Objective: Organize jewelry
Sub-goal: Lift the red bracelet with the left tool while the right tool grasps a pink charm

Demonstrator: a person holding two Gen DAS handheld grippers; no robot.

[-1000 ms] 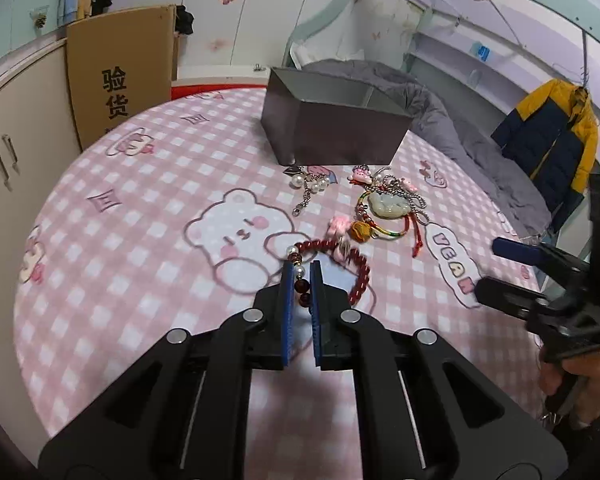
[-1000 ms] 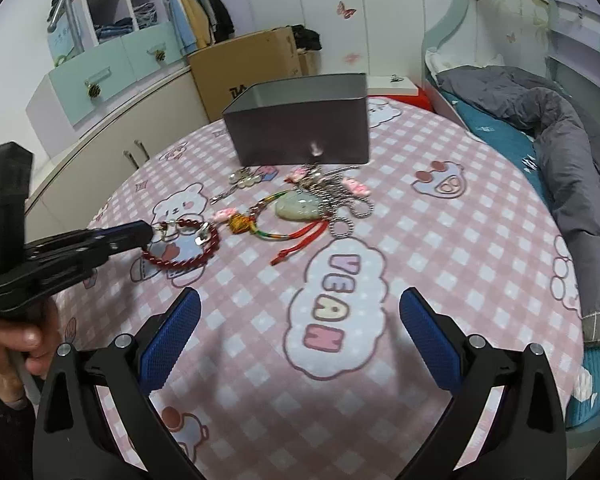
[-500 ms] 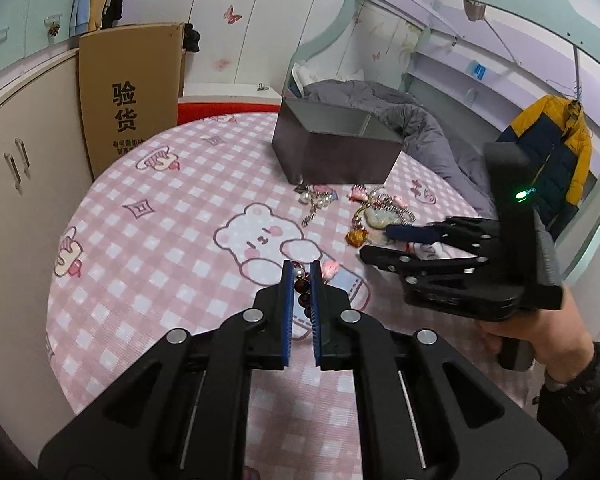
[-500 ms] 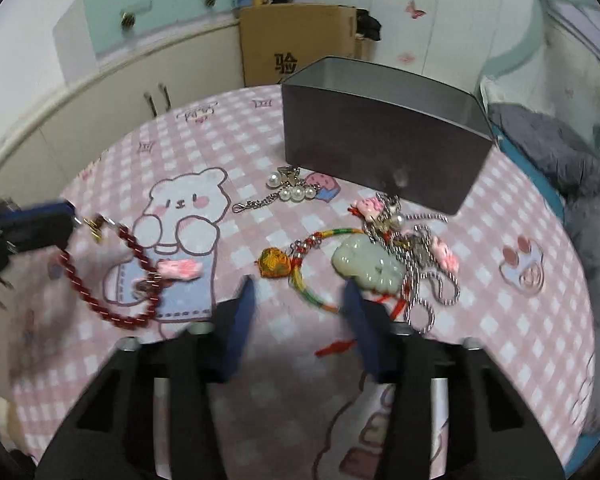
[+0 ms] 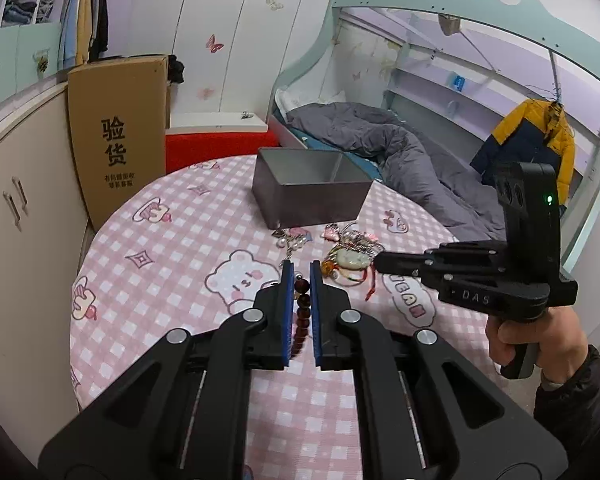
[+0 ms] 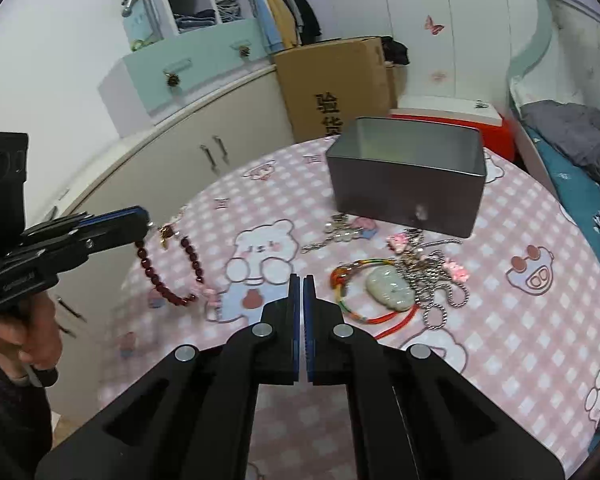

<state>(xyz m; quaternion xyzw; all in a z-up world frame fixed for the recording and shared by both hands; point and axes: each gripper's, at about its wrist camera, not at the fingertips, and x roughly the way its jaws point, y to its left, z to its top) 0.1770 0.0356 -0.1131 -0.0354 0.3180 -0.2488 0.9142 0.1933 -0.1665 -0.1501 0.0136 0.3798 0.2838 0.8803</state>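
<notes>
Carrying dark red round-bead bracelet (image 6: 168,268) clear of the pink checked bench (image 6: 520,320) | left tongs (image 5: 301,280) pinching its strand, loop dangling with a small pink charm | right tongs (image 6: 302,292) pressed together, holding nothing | next, likely: lifting it over the open grey metal tin (image 6: 408,196) and releasing | jade pendant pile lying beside tin.

left wrist: faces tin (image 5: 300,196) | right wrist: same tin (image 6: 408,184), nearer

Pink-and-white checked tablecloth (image 6: 500,320) with cartoon bears, dark red bead bracelet (image 6: 168,276), grey metal box (image 6: 408,184), pale green jade pendant (image 6: 388,288), brown cardboard box (image 5: 116,136) upper left, yellow-and-navy jacket (image 5: 528,140) at right
</notes>
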